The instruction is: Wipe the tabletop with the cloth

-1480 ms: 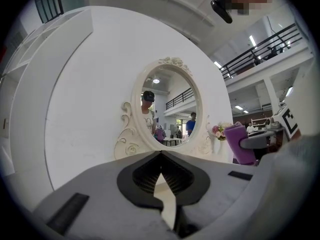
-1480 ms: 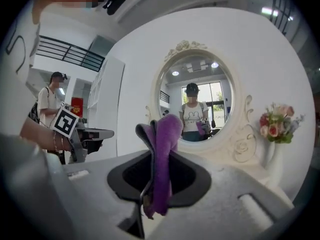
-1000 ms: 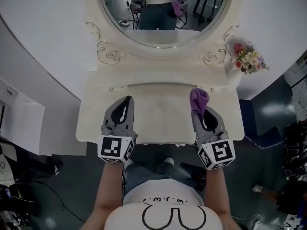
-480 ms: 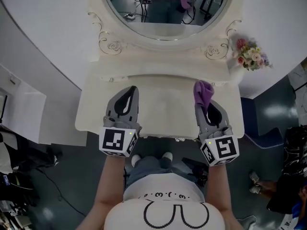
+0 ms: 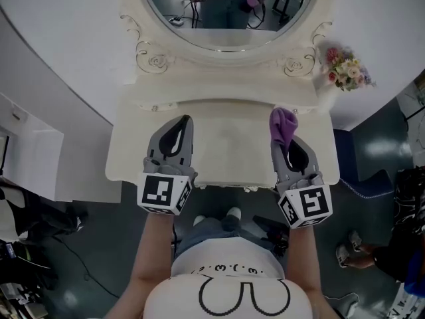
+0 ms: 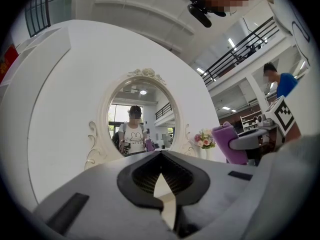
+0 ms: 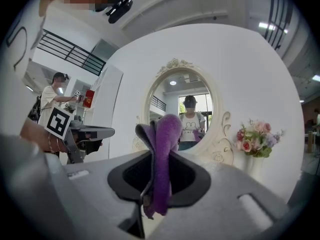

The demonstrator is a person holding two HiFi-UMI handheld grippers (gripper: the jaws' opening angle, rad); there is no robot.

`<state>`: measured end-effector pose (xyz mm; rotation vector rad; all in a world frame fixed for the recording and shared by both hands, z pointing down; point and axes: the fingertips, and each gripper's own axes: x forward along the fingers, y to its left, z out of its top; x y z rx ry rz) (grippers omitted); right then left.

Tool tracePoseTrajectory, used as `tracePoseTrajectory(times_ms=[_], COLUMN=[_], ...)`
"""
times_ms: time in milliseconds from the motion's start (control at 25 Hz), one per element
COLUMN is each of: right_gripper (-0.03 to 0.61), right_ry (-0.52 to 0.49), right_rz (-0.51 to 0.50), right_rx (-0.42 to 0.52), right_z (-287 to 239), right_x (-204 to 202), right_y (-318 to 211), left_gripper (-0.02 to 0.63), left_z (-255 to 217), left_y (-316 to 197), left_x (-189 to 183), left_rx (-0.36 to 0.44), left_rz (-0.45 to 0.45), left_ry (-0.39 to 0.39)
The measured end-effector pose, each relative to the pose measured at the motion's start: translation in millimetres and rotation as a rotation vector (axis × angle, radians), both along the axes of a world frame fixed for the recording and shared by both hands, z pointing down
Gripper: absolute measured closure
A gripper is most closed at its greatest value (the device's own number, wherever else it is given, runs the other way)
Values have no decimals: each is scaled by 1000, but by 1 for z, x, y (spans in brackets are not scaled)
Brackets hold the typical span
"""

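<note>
A cream dressing table point(image 5: 219, 148) with an oval mirror point(image 5: 226, 12) lies below me in the head view. My right gripper point(image 5: 281, 126) is shut on a purple cloth point(image 5: 283, 124), which bunches up out of its jaws above the tabletop's right side. In the right gripper view the purple cloth point(image 7: 162, 159) stands folded between the jaws. My left gripper point(image 5: 182, 123) hovers over the left half of the tabletop, shut with nothing in it. The left gripper view shows the cloth point(image 6: 230, 143) off to the right.
A small vase of pink and white flowers point(image 5: 345, 72) stands at the table's back right corner. The mirror's carved frame point(image 5: 151, 62) rises behind the tabletop. White curved walls point(image 5: 60, 52) flank the table; dark floor lies to either side.
Both grippers have shifted slightly forward over the tabletop, the right one still holding the cloth. The view has tilted a little.
</note>
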<state>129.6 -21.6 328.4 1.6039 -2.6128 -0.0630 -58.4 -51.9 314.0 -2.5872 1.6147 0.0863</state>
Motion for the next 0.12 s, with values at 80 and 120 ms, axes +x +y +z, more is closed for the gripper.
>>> tracePoseTrajectory(times_ms=[80,120], right_gripper=[511,511], right_ry=[-5,-8], right_rz=[10,14], right_rx=[1,1], right_z=[-1,-2], right_x=[0,-1], right_y=[1,1], left_gripper=[615,615], left_z=[-4,-6], left_y=[1,1], left_x=[0,-1], left_rx=[1,1], left_rz=[6,9], left_ry=[1,1])
